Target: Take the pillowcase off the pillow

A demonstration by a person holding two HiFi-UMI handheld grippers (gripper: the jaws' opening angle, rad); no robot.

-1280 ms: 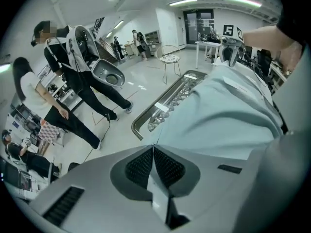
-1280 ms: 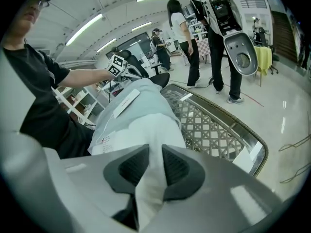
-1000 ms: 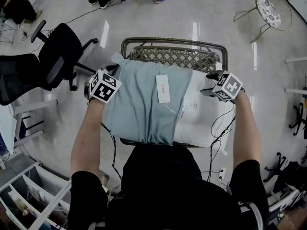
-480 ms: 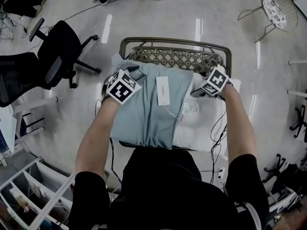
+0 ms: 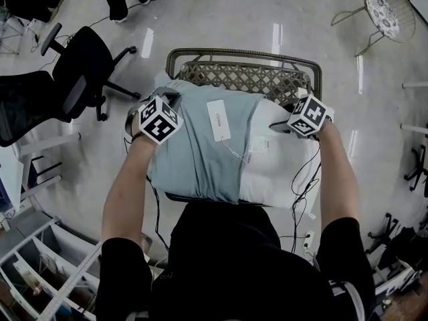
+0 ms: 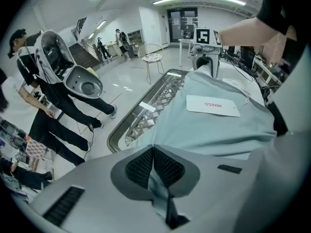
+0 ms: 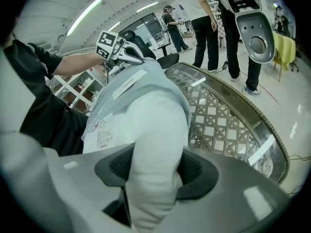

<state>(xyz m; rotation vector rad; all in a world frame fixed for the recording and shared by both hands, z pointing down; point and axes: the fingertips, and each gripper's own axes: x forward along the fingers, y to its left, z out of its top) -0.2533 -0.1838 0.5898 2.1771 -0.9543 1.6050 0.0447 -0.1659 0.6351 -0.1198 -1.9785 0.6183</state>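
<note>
Wicker table (image 5: 244,79) by office chair (image 5: 83,69): left gripper (image 6: 153,157) jaws pinch pillowcase (image 5: 200,146), right gripper (image 7: 155,171) jaws just closed on pillow (image 5: 277,169).

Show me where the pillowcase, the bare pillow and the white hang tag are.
pillowcase (image 5: 194,156), head view, middle of the pale blue-green fabric.
pillow (image 5: 277,172), head view, bare white part outside the case.
hang tag (image 5: 219,120), head view, centre of the white card.

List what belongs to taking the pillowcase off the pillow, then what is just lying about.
Job: blue-green pillowcase, pinched by the left gripper, jaws just shut; white pillow, gripped by the right gripper, jaws just closed on it.
Lying about: wicker table, black office chair, round wire-frame table.
</note>
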